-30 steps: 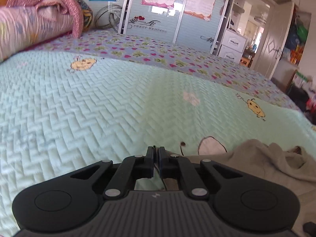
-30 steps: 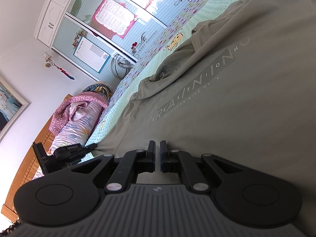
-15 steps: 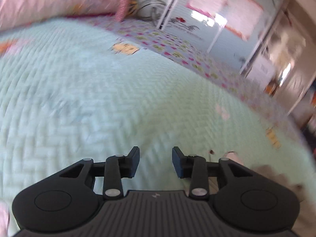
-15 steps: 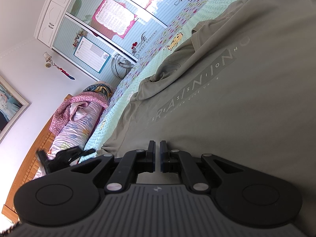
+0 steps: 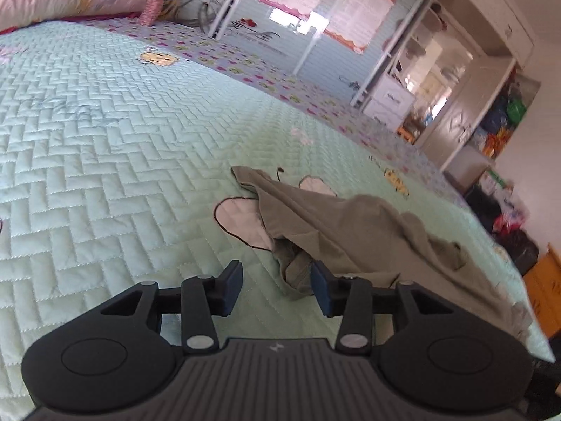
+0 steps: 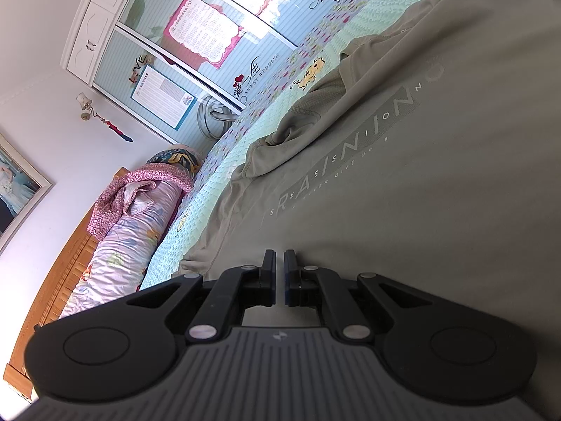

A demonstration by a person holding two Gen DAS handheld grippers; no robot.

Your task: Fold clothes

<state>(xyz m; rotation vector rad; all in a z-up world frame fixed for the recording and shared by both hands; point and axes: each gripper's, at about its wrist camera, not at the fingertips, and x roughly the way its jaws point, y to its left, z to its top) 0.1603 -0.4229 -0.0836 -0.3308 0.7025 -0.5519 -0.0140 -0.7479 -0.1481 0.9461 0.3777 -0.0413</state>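
A grey-green T-shirt (image 6: 403,182) lies spread on a mint quilted bedspread (image 5: 105,147). In the right wrist view its long axis runs from 6 o'clock up toward 1 o'clock, with the collar and a bunched sleeve off at about 11 o'clock. Pale printed lettering runs along the chest, climbing from 9 toward 2 o'clock; the large line reads roughly "REASINIINO" with stray small letters between, and the smaller line beneath seems to say "NEVER GIVE UP", though the first word is faint.

The right gripper (image 6: 279,275) sits low over the shirt at 6 o'clock, its fingers nearly together with only a thin slit between; whether cloth is pinched there cannot be told.

In the left wrist view the shirt's crumpled sleeve (image 5: 298,270) lies at about 5 o'clock from frame centre, the garment stretching from 12 toward 4 o'clock across the bedspread. The left gripper (image 5: 277,287) stands wide apart, holding nothing; the sleeve's folded end lies in the gap, close to the right-hand finger.

Behind the bed, a wardrobe (image 6: 224,59) carries a heart sticker reading "SWEET WEDDING", a "LOVE" decal, and posters (image 6: 207,31) whose text is too small to read. A rolled floral duvet (image 6: 129,238) lies at 9 o'clock by the wooden headboard.
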